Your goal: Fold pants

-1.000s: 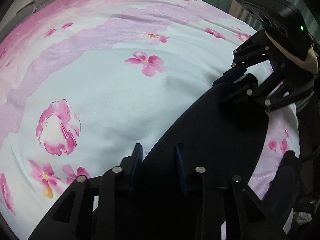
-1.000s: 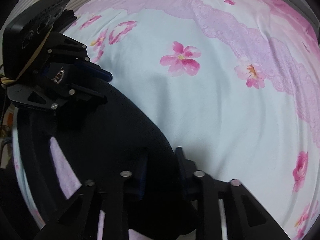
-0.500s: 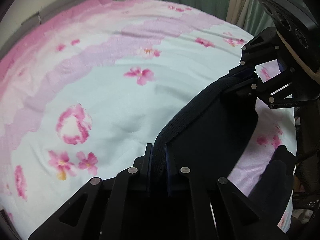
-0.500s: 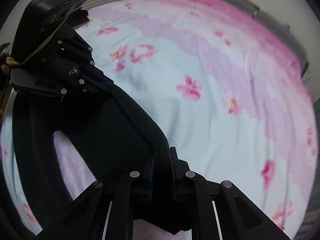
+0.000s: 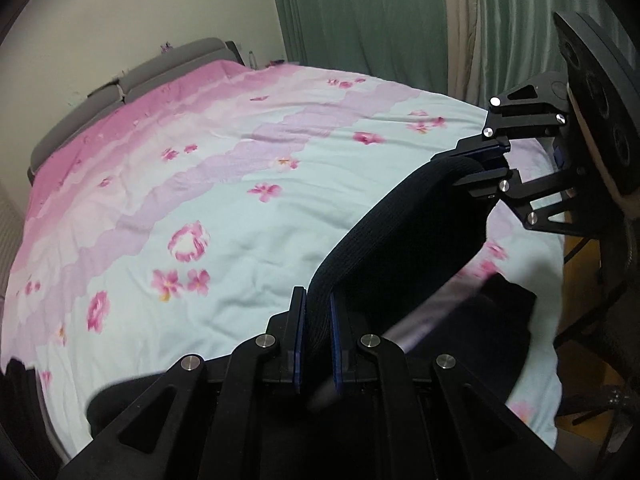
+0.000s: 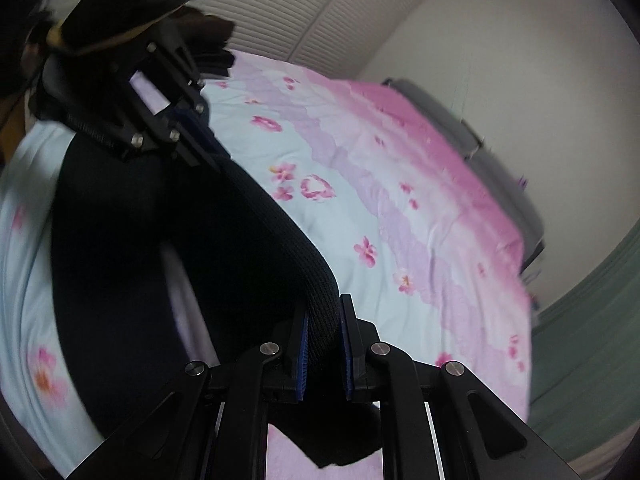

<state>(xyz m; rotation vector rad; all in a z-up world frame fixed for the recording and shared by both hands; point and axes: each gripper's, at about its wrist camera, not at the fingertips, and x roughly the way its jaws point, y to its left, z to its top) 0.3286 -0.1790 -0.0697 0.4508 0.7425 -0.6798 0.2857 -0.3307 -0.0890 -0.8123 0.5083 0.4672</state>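
The black pants [image 5: 404, 240] hang by their ribbed waistband, lifted above the bed. My left gripper [image 5: 318, 304] is shut on one end of the waistband. My right gripper [image 6: 324, 312] is shut on the other end of the pants [image 6: 168, 216]. In the left wrist view the right gripper [image 5: 486, 164] shows at the upper right, clamped on the band. In the right wrist view the left gripper [image 6: 196, 136] shows at the upper left, also on the band. The legs drop out of sight below the grippers.
A bed with a pale blue and pink flowered cover [image 5: 208, 208] fills the view. A grey headboard [image 5: 132, 76] stands at its far end by the wall. Green curtains [image 5: 360, 16] hang behind. A louvred door [image 6: 320, 12] is on the other side.
Both grippers closed on the waistband, which lay flat on the bed a second ago, and lifted it well above the cover. The views now tilt up and show walls and curtains.
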